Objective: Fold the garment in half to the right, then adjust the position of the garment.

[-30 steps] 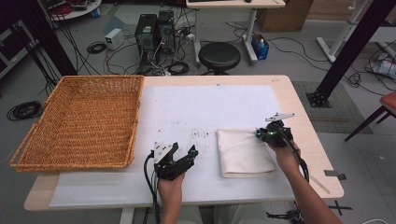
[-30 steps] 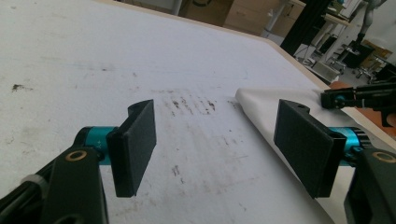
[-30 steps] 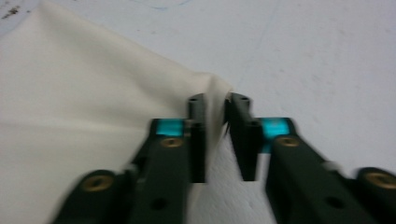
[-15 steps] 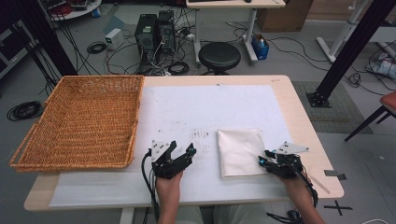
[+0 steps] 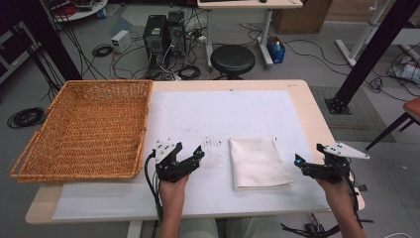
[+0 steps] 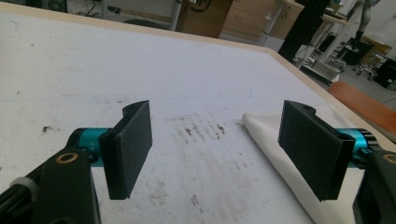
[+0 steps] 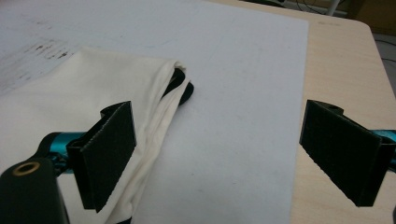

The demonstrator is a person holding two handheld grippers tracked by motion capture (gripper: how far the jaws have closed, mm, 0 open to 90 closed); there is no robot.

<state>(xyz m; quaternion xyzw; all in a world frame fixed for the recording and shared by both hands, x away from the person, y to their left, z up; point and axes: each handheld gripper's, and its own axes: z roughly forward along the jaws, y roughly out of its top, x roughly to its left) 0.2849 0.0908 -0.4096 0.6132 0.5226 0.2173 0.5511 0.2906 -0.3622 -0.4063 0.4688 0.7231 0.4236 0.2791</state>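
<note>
A large rectangular woven wicker basket (image 5: 84,129) sits on the left part of the pale wooden surface (image 5: 317,114), its right side overlapping the left edge of a wide white paper sheet (image 5: 223,114) that covers the middle. A folded cream cloth (image 5: 260,162) lies on the sheet, right of centre and toward the near edge. The left gripper (image 5: 185,157) rests on the sheet between basket and cloth, near the basket's near right corner. The right gripper (image 5: 317,166) sits just right of the cloth, at the sheet's right edge. Behind the surface, on the floor, stand a round black stool (image 5: 233,59) and two dark computer towers (image 5: 163,32) to its left.
</note>
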